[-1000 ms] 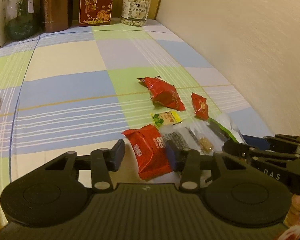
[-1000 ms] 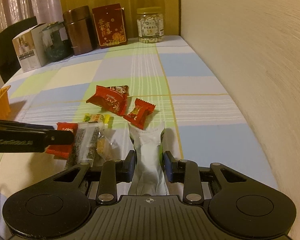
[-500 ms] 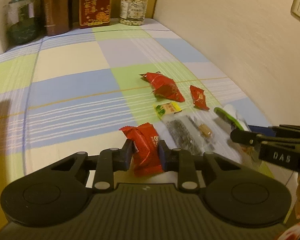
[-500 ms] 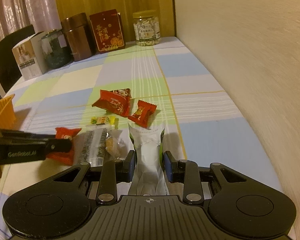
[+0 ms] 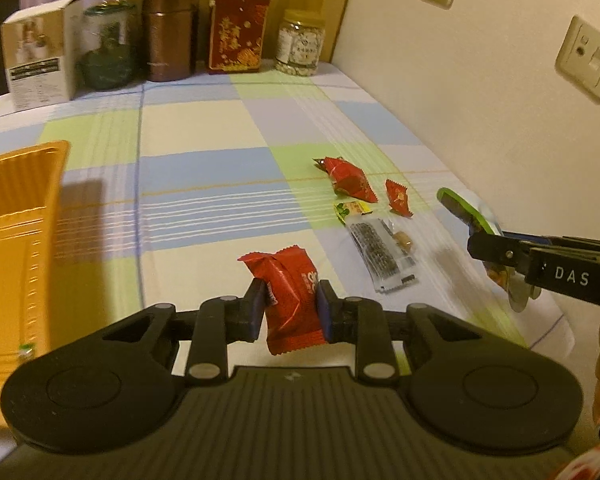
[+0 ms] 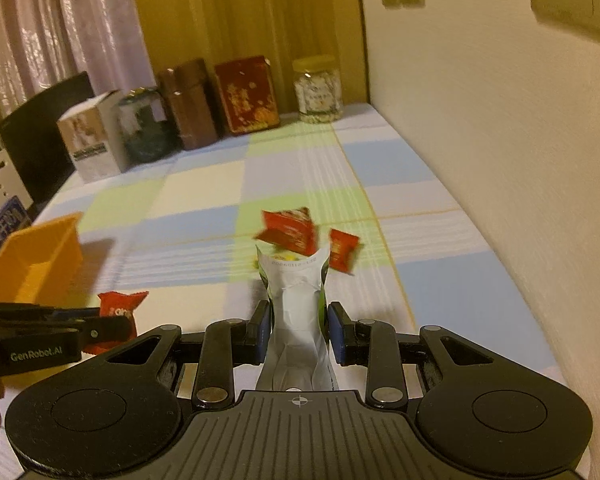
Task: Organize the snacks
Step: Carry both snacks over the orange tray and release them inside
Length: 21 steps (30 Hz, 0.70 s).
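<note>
- Your left gripper [image 5: 290, 312] is clamped on a red snack packet [image 5: 288, 300]. The pads pinch its lower half from both sides, so the top of the wrapper stands free above the jaws and the packet hangs clear of the tablecloth [image 5: 204, 184].
- Those jaws were closing within the last second and now press on the wrapper.
- Your right gripper [image 6: 298, 332] grips a white pouch with green edges [image 6: 298, 304] along its narrow middle. The pouch points straight ahead between the fingers, its far end raised off the cloth, probably so that it does not drag over the other snacks.
- An orange bin [image 5: 16, 216] sits at your left, open side up. Judging by the task, it is where both held snacks belong, which would explain why both are lifted at once.
- Four snacks lie on the cloth near the wall [image 5: 480, 100]: a large red packet [image 5: 350, 180], a small red packet [image 5: 398, 198], a small yellow-green sweet [image 5: 352, 209] and a clear sleeve with dark contents [image 5: 380, 250]. They lie close together, some touching, well apart from the bin.
- Jars and boxes [image 5: 236, 38] line the far edge of the table, away from the work.
- The right wrist view is blurred, so fine detail there is uncertain.
</note>
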{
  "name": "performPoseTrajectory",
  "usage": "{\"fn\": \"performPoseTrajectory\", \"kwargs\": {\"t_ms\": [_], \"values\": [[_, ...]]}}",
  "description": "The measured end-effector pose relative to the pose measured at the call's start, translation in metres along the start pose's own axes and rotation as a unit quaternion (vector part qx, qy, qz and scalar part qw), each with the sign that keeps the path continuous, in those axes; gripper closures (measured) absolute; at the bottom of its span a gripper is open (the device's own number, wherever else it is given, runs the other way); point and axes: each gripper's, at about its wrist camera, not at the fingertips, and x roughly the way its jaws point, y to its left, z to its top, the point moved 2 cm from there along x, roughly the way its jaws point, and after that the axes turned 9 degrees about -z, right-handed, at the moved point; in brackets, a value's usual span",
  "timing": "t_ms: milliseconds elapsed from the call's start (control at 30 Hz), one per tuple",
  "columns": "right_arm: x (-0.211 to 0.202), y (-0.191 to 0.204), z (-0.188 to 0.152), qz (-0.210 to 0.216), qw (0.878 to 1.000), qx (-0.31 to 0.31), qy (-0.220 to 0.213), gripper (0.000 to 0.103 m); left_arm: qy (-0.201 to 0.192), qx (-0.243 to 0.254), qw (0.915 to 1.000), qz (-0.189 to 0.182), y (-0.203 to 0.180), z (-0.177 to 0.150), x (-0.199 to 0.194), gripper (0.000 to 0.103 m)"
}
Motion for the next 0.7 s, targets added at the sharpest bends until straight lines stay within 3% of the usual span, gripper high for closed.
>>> {"fn": "performPoseTrajectory", "kwargs": {"t_ms": [367,700], "values": [[-0.050,0.059,0.004,0.032,0.999,-0.004,-0.017,0.072,-0.024,-0.017,0.9993,0.023,0.014,-0.021,-0.076,0.078],[-0.072,0.112,0.003,0.069,0.997,-0.013,-0.021,0.072,-0.047,-0.033,0.9966,0.059,0.048,-0.031,-0.136,0.078]]}}
